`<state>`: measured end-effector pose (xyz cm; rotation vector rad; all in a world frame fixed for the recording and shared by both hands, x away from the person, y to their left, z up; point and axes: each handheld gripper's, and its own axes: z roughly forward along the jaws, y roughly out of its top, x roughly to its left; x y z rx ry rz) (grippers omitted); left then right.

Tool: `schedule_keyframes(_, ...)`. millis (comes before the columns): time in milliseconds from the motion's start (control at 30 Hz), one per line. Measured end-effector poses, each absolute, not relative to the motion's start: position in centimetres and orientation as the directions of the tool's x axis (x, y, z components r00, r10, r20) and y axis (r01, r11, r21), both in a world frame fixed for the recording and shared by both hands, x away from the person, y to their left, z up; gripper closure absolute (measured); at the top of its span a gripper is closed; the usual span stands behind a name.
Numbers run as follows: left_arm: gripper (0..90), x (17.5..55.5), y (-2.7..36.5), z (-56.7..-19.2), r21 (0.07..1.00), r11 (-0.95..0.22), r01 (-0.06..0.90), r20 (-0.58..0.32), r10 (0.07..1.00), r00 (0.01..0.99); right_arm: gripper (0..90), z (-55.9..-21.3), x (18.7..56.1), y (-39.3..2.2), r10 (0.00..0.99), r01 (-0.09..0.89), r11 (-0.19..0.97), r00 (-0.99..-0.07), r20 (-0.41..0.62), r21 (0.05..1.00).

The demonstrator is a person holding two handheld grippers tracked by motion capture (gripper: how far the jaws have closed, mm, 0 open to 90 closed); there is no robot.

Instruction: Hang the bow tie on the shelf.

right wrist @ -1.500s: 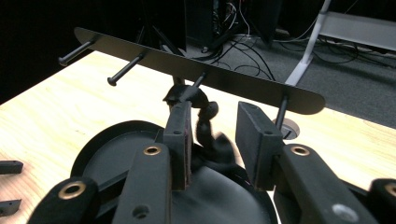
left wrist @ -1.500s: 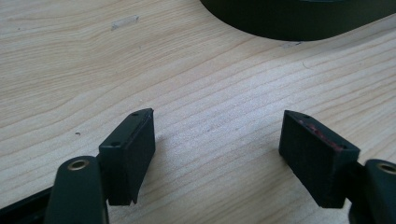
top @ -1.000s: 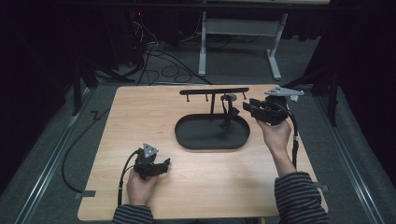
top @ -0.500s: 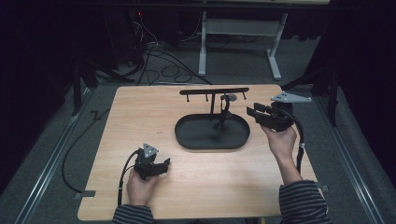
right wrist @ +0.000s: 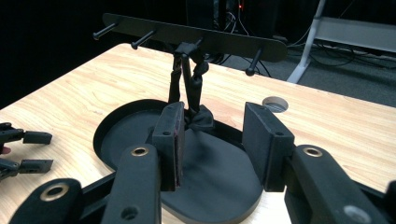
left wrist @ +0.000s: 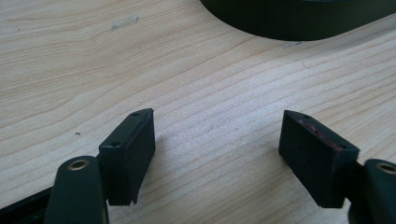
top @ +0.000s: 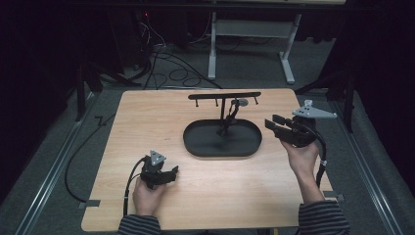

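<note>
Dark room, grey carpet floor [top: 58, 147] with loose cables [top: 161, 58] behind the wooden tabletop [top: 147, 117], and a white-legged desk frame [top: 249, 44] farther back. Landmark is the black oval tray [top: 195, 142], sitting about mid-tabletop, a bit toward the far edge. From the tray rises a thin post [top: 223, 115] carrying a black crossbar with pegs [top: 224, 96]; in the right gripper view that bar [right wrist: 187, 35] shows pegs pointing down and forward, with dark cloth or strap knotted round the post [right wrist: 189, 79] and bunched at its foot on the tray floor [right wrist: 201, 122]. Can't tell what that cloth item is. A small round hole [right wrist: 274, 103] sits in the tabletop just beyond the tray.

Your left tool [top: 169, 175] is near-left of the tray, well apart from it, held by your left hand [top: 147, 193] low over the wood. Jaws are spread wide, nothing between them; in the left gripper view the left tool [left wrist: 217, 158] hangs just above bare wood with the tray rim [left wrist: 289, 23] ahead.

Your right tool [top: 275, 125] is just right of the tray, raised in your right hand [top: 302, 159], pointed toward the tray. Its jaws stand apart and hold nothing; in the right gripper view the right tool [right wrist: 210, 140] aims at the post base. Cable [top: 322, 156] trails down from it past your wrist.
</note>
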<state>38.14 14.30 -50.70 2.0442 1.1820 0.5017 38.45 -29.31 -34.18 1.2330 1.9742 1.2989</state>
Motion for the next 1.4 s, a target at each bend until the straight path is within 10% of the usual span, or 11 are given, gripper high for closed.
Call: schedule_keyframes(1400,27.5,38.1,14.3,-50.7,0.742,-0.328,0.585,-0.017,0.863,0.505,60.8,-37.5,33.2,-29.6,0.852,0.438,0.129,-0.508,0.126,0.889)
